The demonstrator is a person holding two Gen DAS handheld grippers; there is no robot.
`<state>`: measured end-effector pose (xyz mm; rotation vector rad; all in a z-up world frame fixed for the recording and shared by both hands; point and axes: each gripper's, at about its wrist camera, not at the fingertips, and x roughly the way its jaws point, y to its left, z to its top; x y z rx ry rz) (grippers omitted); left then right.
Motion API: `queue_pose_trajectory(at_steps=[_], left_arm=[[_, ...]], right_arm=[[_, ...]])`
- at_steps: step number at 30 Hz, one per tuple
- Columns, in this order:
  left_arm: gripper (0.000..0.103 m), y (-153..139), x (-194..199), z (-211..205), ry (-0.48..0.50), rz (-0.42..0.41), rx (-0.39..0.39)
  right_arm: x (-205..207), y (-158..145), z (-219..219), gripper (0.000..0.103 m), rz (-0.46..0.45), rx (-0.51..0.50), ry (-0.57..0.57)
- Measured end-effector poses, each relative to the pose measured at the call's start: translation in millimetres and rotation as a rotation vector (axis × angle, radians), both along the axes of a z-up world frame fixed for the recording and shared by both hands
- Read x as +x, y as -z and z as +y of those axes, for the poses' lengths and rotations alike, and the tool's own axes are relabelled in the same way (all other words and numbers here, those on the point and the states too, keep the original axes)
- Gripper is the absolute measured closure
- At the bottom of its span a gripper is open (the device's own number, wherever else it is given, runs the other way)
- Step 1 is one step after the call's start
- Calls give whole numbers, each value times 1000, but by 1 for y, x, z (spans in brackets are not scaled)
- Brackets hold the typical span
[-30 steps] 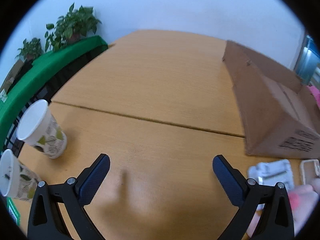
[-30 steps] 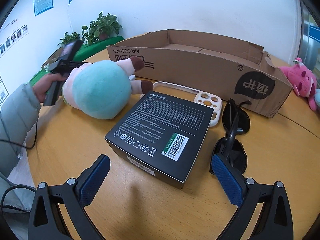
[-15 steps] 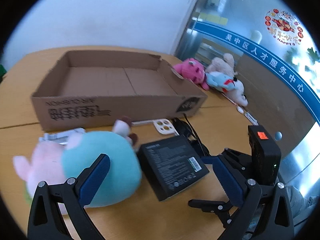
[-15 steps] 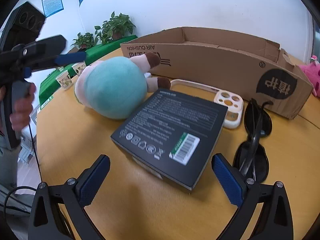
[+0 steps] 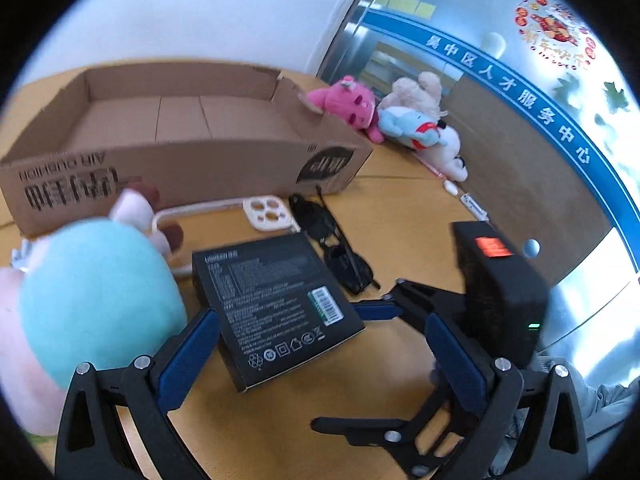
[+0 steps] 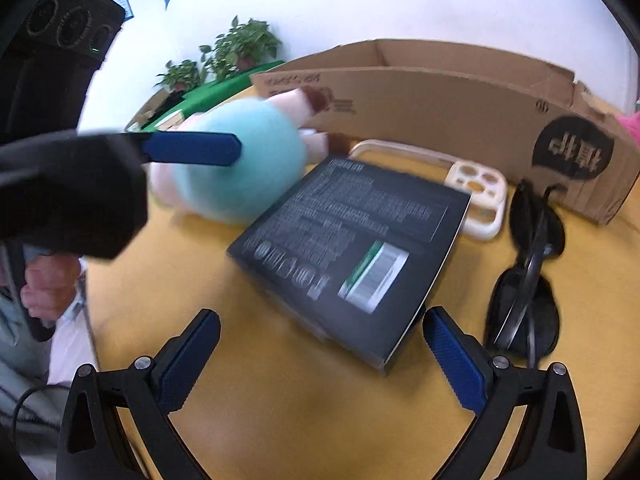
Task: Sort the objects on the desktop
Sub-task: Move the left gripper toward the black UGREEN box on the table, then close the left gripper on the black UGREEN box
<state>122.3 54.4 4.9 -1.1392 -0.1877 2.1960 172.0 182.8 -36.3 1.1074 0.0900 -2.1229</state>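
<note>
Both grippers, left (image 5: 320, 354) and right (image 6: 322, 350), gape with jaws apart at frame bottom, flanking the black box (image 6: 352, 248) mid-frame beside the plush (image 5: 92, 300).

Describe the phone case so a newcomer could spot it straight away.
Start at the long cardboard box lying open on the wooden table. Against its printed front wall lies the phone case, between the black retail box and the sunglasses. It is the only cream-white piece there, a thin hollow frame with round camera cut-outs.
</note>
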Motion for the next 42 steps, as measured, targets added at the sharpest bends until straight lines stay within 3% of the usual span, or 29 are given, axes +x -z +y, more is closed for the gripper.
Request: queue_pose_trajectory(at_steps=[2, 8, 12, 14, 17, 21, 22, 24, 27, 32, 37, 42], left_arm=[[1, 14, -11, 4, -16, -61, -1], [4, 28, -18, 9, -13, -111, 7], [4, 28, 3, 1, -4, -128, -1], [4, 28, 16, -4, 19, -151, 36], [4, 30, 27, -9, 25, -177, 105], [4, 37, 17, -11, -24, -196, 126], [7, 40, 14, -9, -22, -213, 133], [21, 47, 8, -1, -31, -231, 72], [32, 42, 5, -4, -65, -222, 48], [35, -6, 3, -6, -99, -61, 45], [35, -77, -27, -16, -116, 139, 78], [35, -147, -71, -34, -147, 322, 78]], right_arm=[[5, -1, 3, 0, 5, 5, -6], [-8, -5, 1, 0, 31, 39, 39], [-4, -6, 3, 0, -36, -9, 31], [14, -7, 3, 0, -63, -27, -12], [45, -1, 5, 1, -43, 16, -51], [46, 3, 8, 1, 4, 124, -19], [42, 4, 8, 2, 7, 135, -16], [39, 5, 3, 10, 23, 148, -15], [37, 3, 0, 10, 54, 184, 11], [32, -22, 5, 12, 138, 147, 44], [14, -90, 2, 11, 354, 130, 53], [-36, -168, -13, 11, 544, 128, 36]])
